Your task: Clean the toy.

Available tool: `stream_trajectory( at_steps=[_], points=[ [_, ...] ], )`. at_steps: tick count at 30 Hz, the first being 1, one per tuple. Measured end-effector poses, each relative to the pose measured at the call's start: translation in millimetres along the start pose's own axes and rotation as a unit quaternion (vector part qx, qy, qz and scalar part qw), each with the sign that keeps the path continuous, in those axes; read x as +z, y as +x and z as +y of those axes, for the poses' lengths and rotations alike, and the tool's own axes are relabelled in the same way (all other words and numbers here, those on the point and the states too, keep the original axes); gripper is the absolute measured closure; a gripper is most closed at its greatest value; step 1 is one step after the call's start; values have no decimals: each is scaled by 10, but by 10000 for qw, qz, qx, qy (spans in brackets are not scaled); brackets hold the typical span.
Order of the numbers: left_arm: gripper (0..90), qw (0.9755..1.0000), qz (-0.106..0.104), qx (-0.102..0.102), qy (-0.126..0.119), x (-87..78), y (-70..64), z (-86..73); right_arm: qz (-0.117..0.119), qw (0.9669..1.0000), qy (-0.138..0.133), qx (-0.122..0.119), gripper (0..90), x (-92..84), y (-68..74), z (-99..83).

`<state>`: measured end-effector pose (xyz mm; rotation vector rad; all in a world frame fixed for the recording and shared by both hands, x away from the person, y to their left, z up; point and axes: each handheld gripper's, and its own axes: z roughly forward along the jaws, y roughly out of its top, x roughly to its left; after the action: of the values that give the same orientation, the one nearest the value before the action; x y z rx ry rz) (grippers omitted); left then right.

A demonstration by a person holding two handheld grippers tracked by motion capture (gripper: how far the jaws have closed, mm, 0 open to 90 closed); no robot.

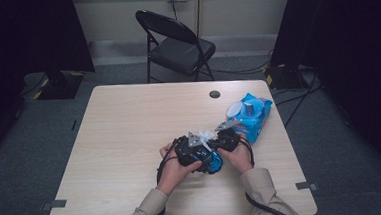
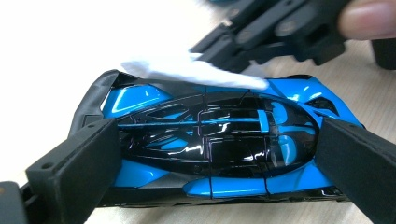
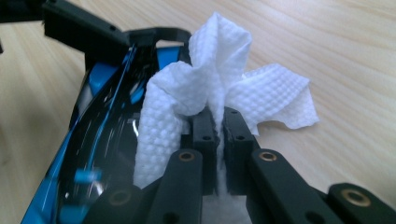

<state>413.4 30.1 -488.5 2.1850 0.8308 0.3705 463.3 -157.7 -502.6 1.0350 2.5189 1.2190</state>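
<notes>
Evidently a toy car is being wiped while it is clamped still

Evidently the two tools are sharing one job near the front edge of the surface (image 1: 129, 121), a little right of its middle. The left hand-held gripper (image 2: 205, 154) is clamping the blue and black toy car (image 2: 212, 140) end to end, its jaws pressing on the nose and the tail, so the glossy body is being kept from sliding or turning while it is rubbed. The right hand-held gripper (image 3: 217, 126) is pinching a bunched white wipe (image 3: 219, 84) between jaws drawn fully together; the loose folds are fanning out beyond the tips, giving a soft pad rather than hard plastic to meet the paint. In the left gripper view the wipe is lying on the far side of the car's roof, touching it, with the right tool reaching in from above.

Toward the right edge, near the back corner, a blue wipe packet (image 1: 251, 114) is lying flat with its lid flipped up, probably the source of the sheet and kept within reach for another. Beyond the back edge a folding chair (image 1: 177, 43) is standing on the floor.
</notes>
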Motion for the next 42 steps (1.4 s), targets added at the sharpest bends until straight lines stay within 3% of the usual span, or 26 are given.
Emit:
stream_trajectory(
  at_steps=[10,20,31,39,42],
  points=[
    [0,10000,1,8,5,-1,5,2,105,9999,-43,10,862,-227,-28,-213],
    [0,10000,10,14,40,0,3,10,37,9998,-4,-182,860,-449,-11,-393],
    [0,10000,12,0,83,4,-14,25,48,9998,25,-197,857,-643,47,-548],
    [9,9996,-57,63,273,-11,-4,69,-68,9992,-400,-30,856,-822,29,-496],
    [93,9993,-61,168,323,-57,-6,98,-90,9988,-478,-27,853,-852,39,-464]
  ],
)
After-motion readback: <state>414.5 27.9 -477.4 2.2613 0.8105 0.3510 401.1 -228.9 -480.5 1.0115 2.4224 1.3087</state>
